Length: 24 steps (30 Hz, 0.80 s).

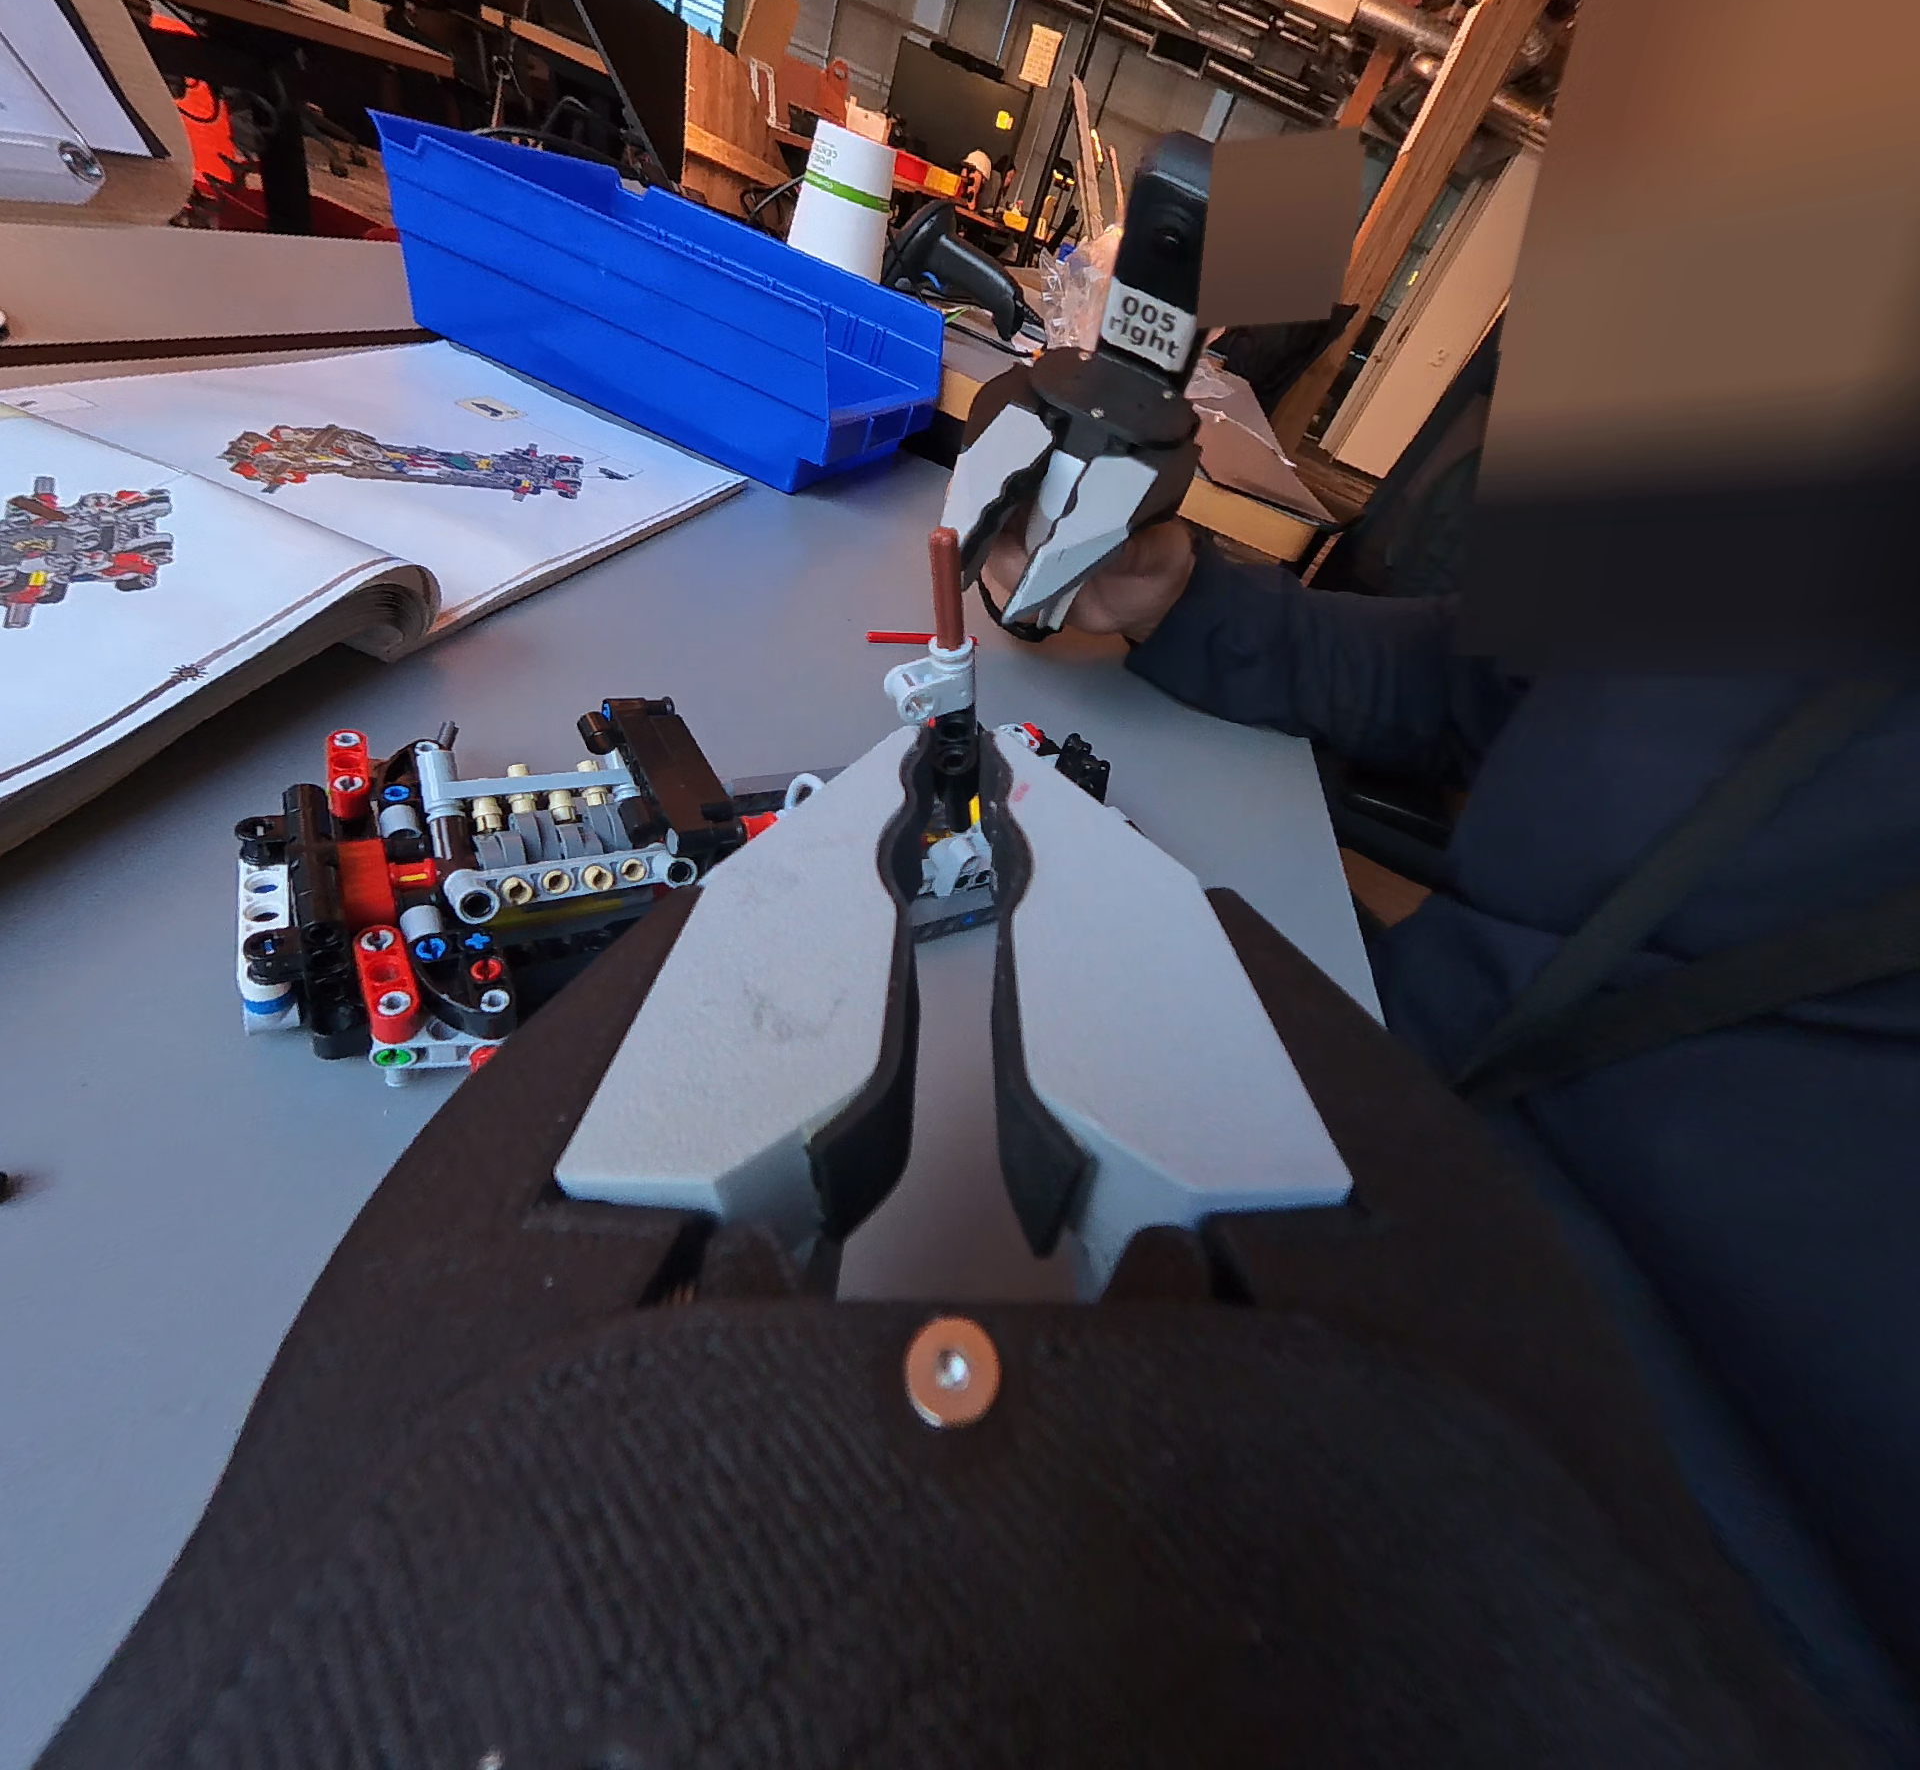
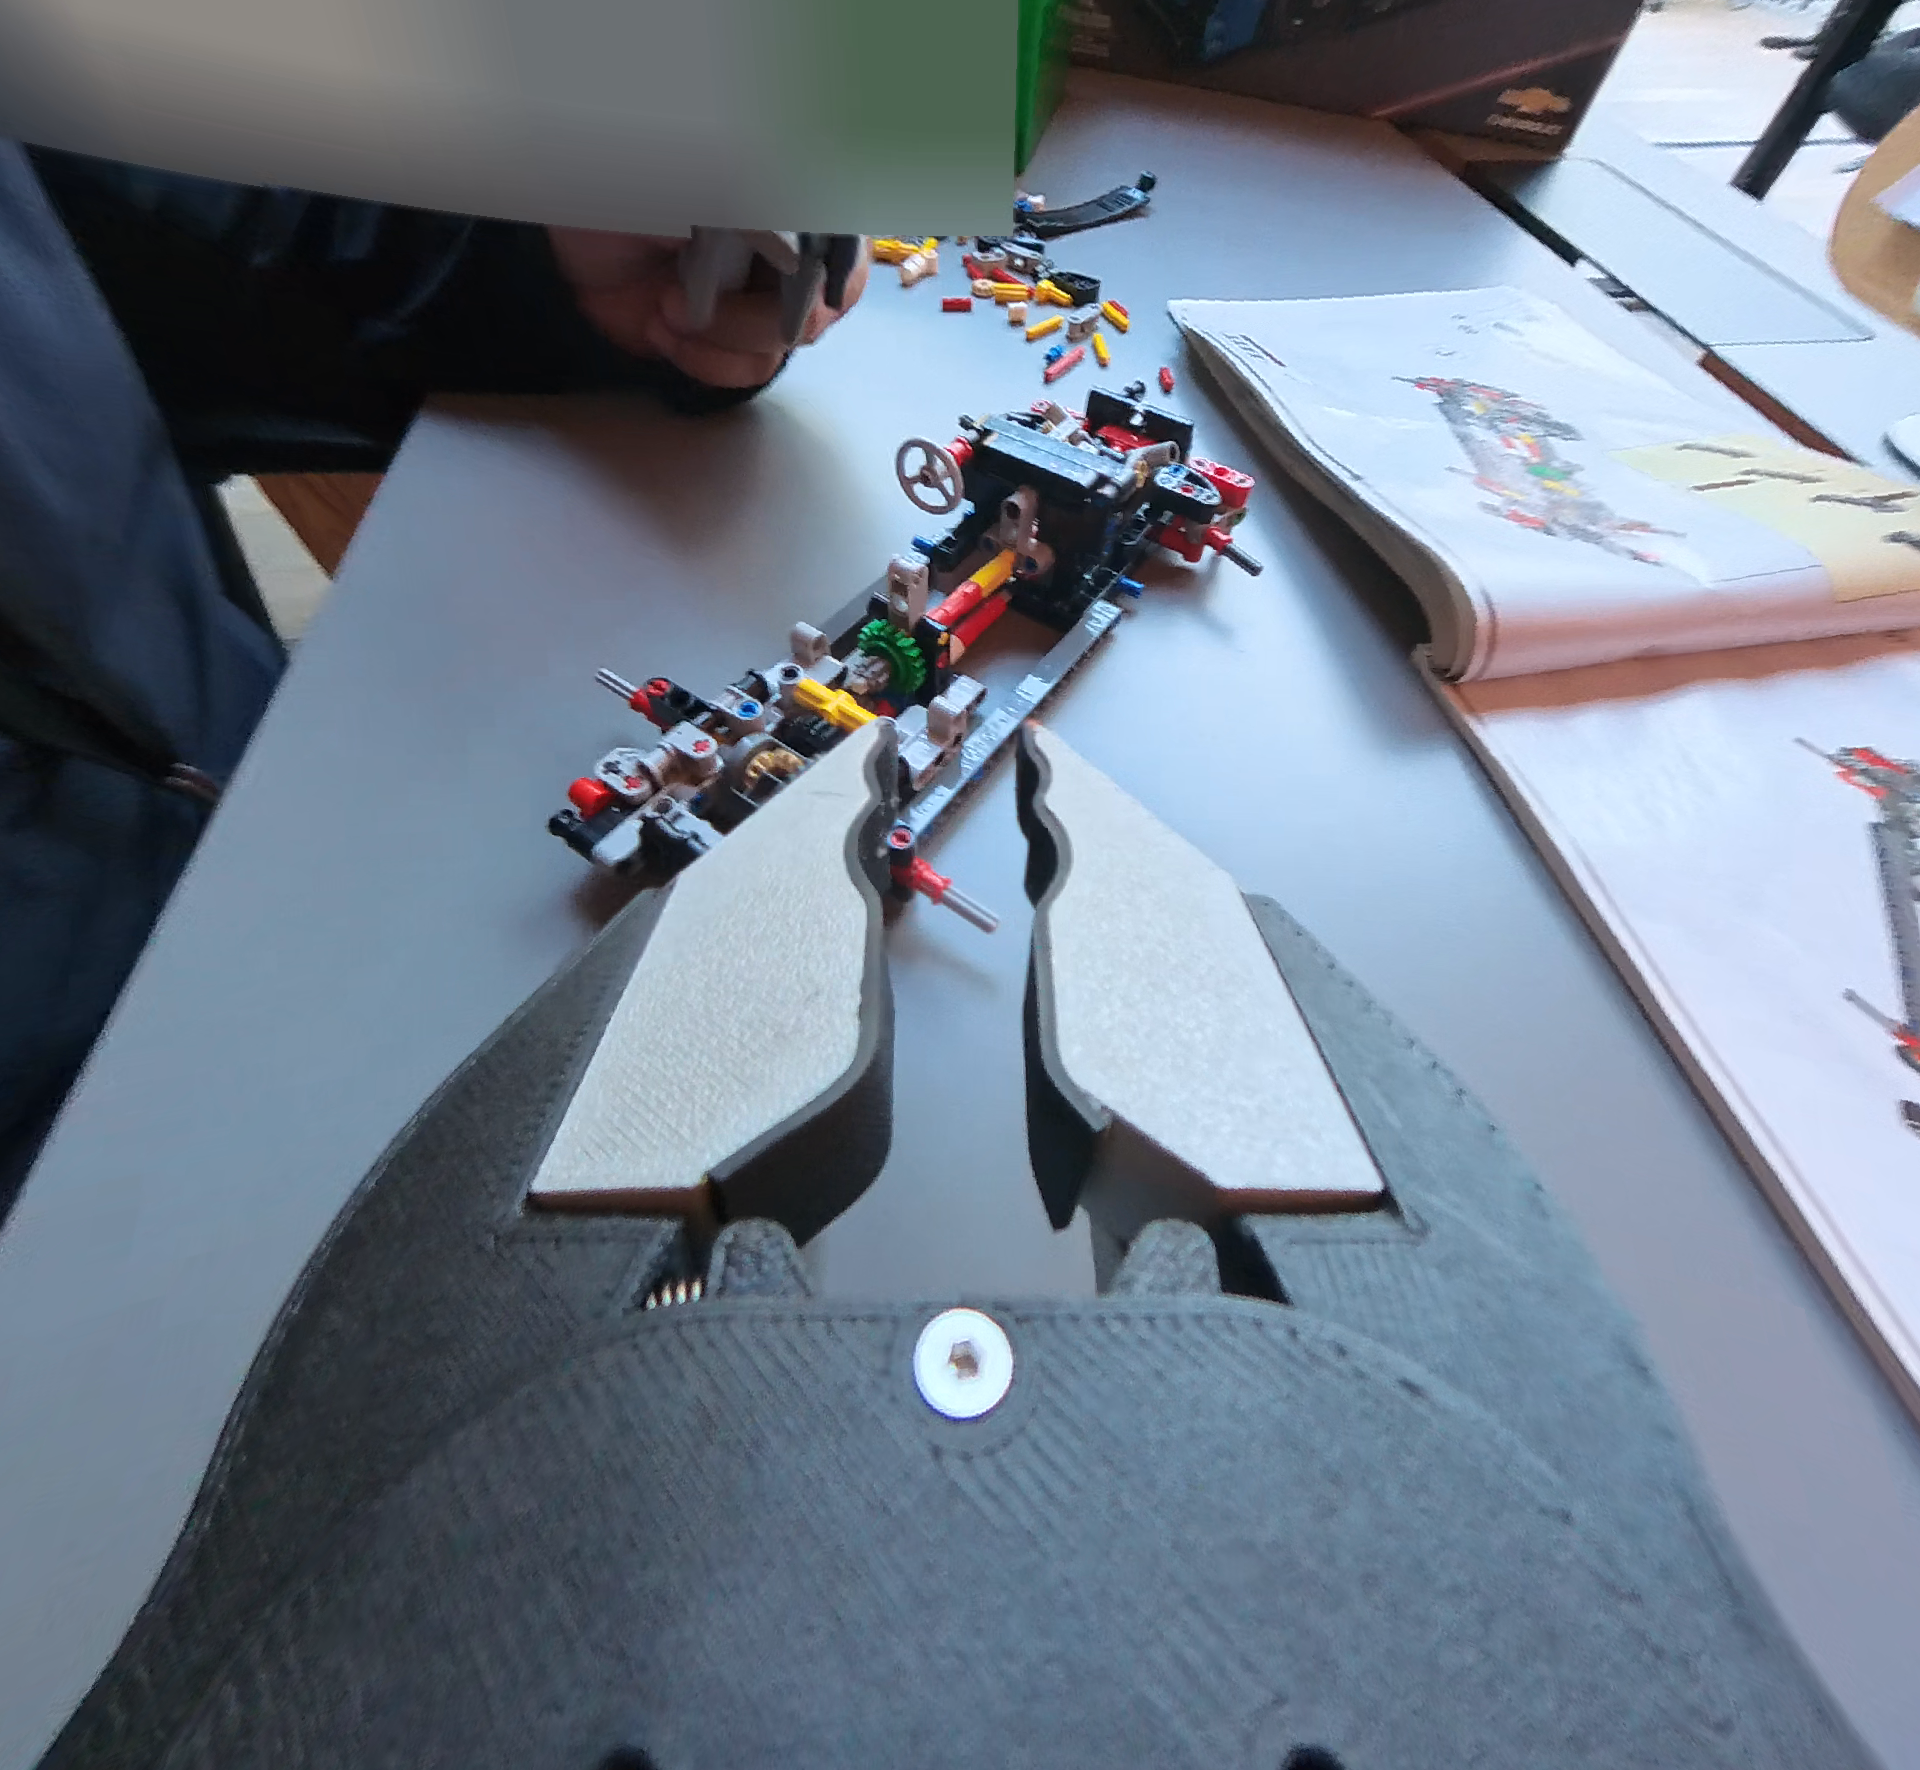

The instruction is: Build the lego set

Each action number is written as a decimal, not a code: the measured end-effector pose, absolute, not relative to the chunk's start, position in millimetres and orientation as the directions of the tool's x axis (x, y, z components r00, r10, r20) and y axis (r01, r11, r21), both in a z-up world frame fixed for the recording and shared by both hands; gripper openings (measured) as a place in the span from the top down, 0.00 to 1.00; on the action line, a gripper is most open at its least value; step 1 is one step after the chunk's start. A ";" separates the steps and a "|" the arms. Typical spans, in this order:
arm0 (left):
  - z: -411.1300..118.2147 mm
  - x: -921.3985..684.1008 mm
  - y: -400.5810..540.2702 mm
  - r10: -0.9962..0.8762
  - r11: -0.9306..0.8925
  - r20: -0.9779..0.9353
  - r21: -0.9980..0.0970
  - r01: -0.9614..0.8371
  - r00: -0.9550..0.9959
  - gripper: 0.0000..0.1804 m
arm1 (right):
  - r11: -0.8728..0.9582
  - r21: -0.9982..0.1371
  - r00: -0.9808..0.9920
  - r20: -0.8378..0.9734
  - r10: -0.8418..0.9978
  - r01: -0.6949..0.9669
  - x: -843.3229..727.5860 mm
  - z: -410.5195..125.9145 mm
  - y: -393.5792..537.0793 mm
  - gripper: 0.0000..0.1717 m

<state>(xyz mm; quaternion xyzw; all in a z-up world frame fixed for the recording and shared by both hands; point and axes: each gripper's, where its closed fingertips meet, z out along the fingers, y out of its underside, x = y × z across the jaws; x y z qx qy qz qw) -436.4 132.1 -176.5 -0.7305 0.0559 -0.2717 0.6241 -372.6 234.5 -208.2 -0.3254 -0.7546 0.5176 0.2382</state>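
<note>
On the grey bench (image 2: 1299, 785) sit an open instruction book (image 2: 1558, 494) and a half-built brick chassis (image 2: 935, 629), with loose pieces (image 2: 1039, 307) still scattered beyond it, so plenty looks left to build. The left gripper (image 1: 954, 764) is clamped on a black beam (image 1: 954, 754) carrying a white connector and brown axle (image 1: 945, 582). The right gripper (image 2: 956, 785) hangs spread apart, holding nothing, just over the chassis end.

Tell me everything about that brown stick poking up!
The brown stick is a smooth, round-tipped plastic rod standing upright. Its lower end sits in a light grey connector atop a black piece gripped by the left hand-held gripper. The right hand-held gripper is beside its top, apparently not touching.
</note>
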 end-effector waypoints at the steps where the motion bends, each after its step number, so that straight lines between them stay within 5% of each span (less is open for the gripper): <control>1: -176.3 -436.9 132.0 -0.419 -0.213 0.326 -0.943 0.258 0.848 0.97 | 0.261 -0.935 -0.673 0.032 0.739 0.242 -372.9 -209.0 234.5 0.88; 15: -175.7 -440.5 131.8 -0.399 -0.195 0.300 -0.951 0.239 0.867 0.97 | 0.159 -0.970 -0.579 0.024 0.815 0.183 -360.8 -196.2 232.0 0.68; 24: -177.0 -440.3 132.7 -0.400 -0.207 0.309 -0.948 0.243 0.863 0.97 | 0.204 -0.958 -0.603 0.044 0.797 0.201 -354.8 -205.1 222.4 0.65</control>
